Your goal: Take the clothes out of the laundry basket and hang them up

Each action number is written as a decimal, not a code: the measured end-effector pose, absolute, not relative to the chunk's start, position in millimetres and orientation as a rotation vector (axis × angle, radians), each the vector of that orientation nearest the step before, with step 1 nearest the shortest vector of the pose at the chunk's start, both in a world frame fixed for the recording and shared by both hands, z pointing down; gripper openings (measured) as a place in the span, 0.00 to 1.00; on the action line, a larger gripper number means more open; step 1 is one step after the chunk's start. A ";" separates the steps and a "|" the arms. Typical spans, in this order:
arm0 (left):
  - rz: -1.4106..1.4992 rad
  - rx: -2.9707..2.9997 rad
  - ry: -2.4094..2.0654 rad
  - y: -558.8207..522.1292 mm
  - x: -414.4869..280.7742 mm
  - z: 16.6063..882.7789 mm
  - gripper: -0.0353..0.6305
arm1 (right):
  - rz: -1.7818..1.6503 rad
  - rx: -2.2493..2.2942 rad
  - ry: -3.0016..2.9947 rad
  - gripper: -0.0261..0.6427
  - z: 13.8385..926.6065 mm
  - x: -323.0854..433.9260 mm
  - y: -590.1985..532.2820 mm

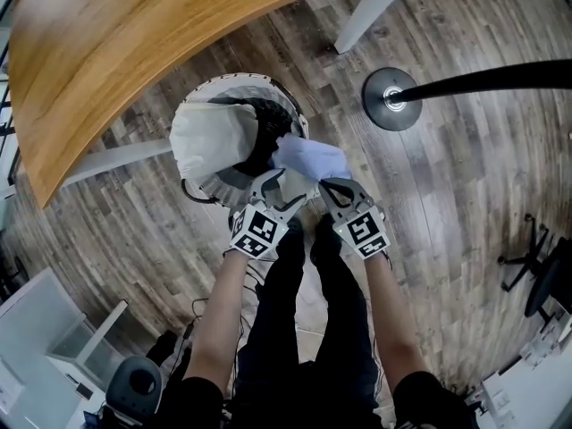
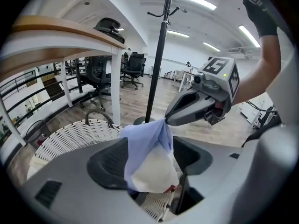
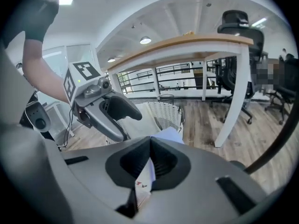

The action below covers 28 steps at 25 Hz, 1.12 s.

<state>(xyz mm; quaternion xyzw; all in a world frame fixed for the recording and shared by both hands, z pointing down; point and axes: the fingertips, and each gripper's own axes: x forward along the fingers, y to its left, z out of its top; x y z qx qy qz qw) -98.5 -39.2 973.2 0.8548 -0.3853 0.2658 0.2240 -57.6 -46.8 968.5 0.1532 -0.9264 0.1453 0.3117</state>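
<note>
R tongs shut tight on pale-blue cloth garment, pinching its edge. L tongs apart, same garment sitting betw my pads. Garment bunched at near rim of round white wicker basket, beside curved wooden tabletop.

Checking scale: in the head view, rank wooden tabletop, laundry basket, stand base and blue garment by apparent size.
Largest: wooden tabletop.
Then laundry basket.
Last, stand base and blue garment look alike.
</note>
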 end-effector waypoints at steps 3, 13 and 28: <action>0.747 2.363 -1.070 -38.6 -97.5 952.8 0.55 | 0.360 0.399 -2.478 0.05 934.4 -59.8 -47.2; 0.902 2.490 -1.047 -34.0 -83.3 897.0 0.55 | 0.331 0.262 -2.610 0.05 827.9 -75.5 -12.6; 0.330 2.545 -1.164 -22.3 -94.3 721.9 0.11 | 0.326 0.138 -2.827 0.05 678.7 -109.6 23.3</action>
